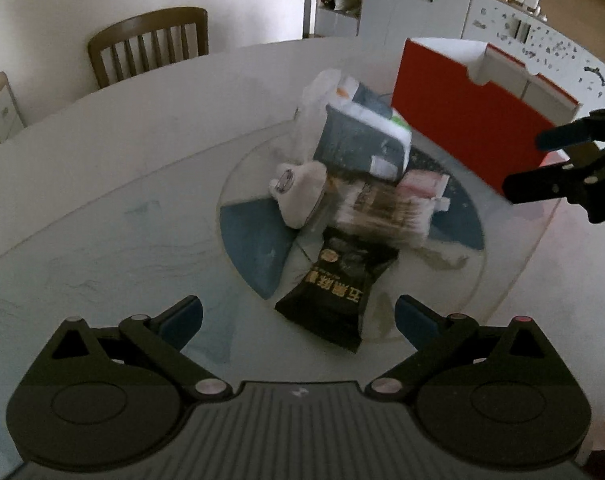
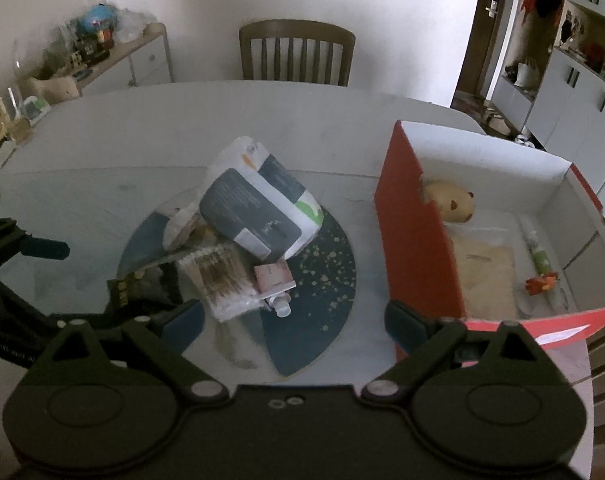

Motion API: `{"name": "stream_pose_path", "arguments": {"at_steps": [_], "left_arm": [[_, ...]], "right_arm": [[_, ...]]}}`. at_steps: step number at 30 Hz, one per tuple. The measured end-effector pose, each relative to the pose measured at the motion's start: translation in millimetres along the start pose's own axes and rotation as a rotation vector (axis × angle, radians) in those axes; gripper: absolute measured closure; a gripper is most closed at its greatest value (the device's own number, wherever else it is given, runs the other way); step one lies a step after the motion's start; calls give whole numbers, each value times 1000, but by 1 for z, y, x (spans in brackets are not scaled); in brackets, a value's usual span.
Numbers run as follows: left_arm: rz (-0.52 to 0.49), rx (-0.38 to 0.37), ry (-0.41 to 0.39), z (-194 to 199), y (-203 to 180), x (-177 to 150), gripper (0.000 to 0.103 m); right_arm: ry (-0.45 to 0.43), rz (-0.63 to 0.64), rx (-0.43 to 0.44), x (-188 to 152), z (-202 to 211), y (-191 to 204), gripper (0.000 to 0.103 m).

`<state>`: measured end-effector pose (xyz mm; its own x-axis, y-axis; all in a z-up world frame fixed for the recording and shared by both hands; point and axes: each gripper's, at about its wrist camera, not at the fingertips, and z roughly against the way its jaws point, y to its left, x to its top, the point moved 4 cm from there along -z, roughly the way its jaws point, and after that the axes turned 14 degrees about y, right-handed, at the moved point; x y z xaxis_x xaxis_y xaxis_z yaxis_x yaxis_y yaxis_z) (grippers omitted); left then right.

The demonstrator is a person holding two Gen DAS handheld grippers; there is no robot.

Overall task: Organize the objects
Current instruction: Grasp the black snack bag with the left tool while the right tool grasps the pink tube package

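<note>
Left gripper (image 1: 298, 314): jaws stood wide apart, nothing between, just above the black snack packet (image 1: 334, 300) at lower centre.
Right gripper (image 2: 294, 320): jaws apart, empty.
Pile: grey-white pouch (image 2: 258, 212) leaned on packets, mid-frame on the worktop (image 2: 142, 128).
Red box (image 2: 418, 232): right of frame, holding a plush toy (image 2: 450, 202).

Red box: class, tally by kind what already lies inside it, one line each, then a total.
Inside the red box, right wrist view:
Stuffed toy: 1
Flat beige packet: 1
Tube with green label: 1
Small orange item, too blurred to name: 1
Total: 4
</note>
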<state>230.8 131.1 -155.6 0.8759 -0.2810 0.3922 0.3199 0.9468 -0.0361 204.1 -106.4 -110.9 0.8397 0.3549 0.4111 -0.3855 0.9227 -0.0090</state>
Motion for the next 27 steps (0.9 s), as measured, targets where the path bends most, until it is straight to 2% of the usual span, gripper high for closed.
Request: {"name": "stream_pose_path", "arguments": {"at_steps": [6,16,18,20,22,27], "left_arm": [[-12,-22,-1,-18,-6,3,0],[-109,6,-18,-37,-19,10,0],[-124,10,-26,-39,-22,12,0],[-128,3,-28,-40,-22,14,0],[-123,-8,-31,-42,-22,16,0],[-131,-14,-34,-44,-22,18,1]], "right_arm": [[-8,12,23,9,-19,4,7],[40,-6,32,24,-52,4,12],[43,-27,37,27,-56,1,17],[51,-45,46,29,-61,-2,26],[58,-57,54,30,-66,-4,28],[69,-60,69,30,-75,-4,41]]}}
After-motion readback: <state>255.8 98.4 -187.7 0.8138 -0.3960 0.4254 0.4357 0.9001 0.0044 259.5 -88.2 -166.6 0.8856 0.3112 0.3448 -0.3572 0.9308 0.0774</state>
